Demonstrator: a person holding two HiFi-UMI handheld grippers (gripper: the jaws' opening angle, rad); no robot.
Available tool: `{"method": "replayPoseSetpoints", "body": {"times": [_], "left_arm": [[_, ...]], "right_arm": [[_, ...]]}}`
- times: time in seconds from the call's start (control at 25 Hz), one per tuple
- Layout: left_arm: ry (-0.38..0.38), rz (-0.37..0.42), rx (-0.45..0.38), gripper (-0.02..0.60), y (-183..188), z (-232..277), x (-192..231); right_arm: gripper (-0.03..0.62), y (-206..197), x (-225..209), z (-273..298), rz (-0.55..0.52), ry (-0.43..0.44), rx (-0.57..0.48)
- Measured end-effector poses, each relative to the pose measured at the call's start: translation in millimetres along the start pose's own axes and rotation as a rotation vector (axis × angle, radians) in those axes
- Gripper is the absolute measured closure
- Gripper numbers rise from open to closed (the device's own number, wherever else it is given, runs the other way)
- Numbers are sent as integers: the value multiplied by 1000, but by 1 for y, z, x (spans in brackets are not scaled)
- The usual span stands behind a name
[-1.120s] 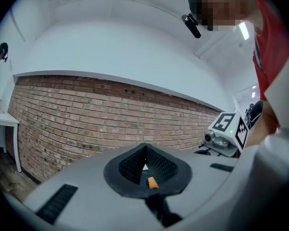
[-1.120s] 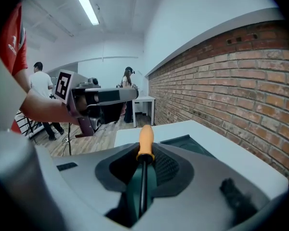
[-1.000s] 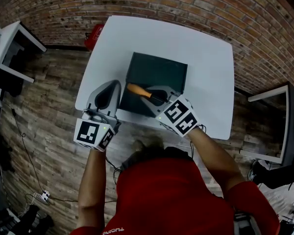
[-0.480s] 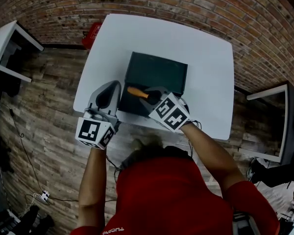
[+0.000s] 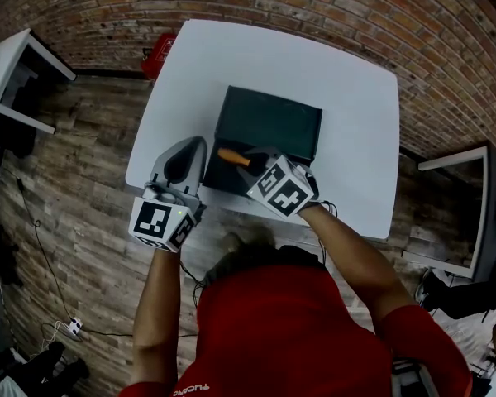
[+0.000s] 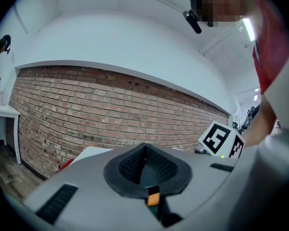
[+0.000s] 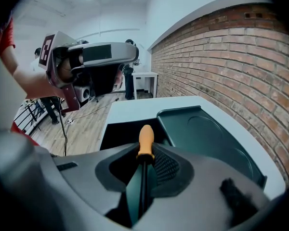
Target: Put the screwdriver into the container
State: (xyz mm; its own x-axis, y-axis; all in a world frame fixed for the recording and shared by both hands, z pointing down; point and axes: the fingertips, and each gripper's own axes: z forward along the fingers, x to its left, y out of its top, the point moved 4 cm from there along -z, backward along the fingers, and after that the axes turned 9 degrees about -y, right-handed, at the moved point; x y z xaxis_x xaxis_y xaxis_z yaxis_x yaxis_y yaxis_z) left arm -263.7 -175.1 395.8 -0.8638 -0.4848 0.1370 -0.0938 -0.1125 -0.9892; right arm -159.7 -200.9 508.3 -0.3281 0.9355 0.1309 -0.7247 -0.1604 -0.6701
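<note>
Item: screwdriver (image 7: 145, 141), orange handle and dark shaft. The right gripper (image 7: 143, 160) has it pinched by the shaft between the ribbed pads. The handle sticks out ahead of the fingertips and points at the dark opening of the container (image 7: 118, 129). From the head view the handle (image 5: 231, 155) shows over the near left part of the container (image 5: 269, 122), with the right gripper (image 5: 260, 157) tilted downward at the container's near edge; whether the handle touches the container cannot be made out. Item: container, dark green, box-shaped. Its lid is folded open on the side nearer the brick wall (image 7: 231, 57) and shows a round impression. It stands about mid-width on the white table (image 5: 347, 98), toward the person's edge. Item: left gripper (image 6: 144, 148), jaws pressed together with nothing between them. It is pointed level toward the brick wall (image 6: 86, 109). In the head view the left gripper (image 5: 184, 151) sits just beside the container's left side, apart from it. Surroundings: wood-plank floor (image 5: 83, 164); a red object (image 5: 159, 56) on the floor at the table's far left corner; a second white table (image 5: 16, 81) off to the left; the person's red shirt (image 5: 289, 329) at the bottom of the head view.
</note>
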Motion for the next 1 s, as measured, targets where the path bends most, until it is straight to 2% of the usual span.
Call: {"method": "replayPoseSetpoints", "body": {"times": [0.6,1.0], "left_arm": [[-14,-21,13,569,-7,-7,-1],[-25,-27,20,569,-11,-9,-1]], "right_arm": [[505,-21,4,18,-55,-24,97],[505,-31,4,25,-85,-1,180]]}}
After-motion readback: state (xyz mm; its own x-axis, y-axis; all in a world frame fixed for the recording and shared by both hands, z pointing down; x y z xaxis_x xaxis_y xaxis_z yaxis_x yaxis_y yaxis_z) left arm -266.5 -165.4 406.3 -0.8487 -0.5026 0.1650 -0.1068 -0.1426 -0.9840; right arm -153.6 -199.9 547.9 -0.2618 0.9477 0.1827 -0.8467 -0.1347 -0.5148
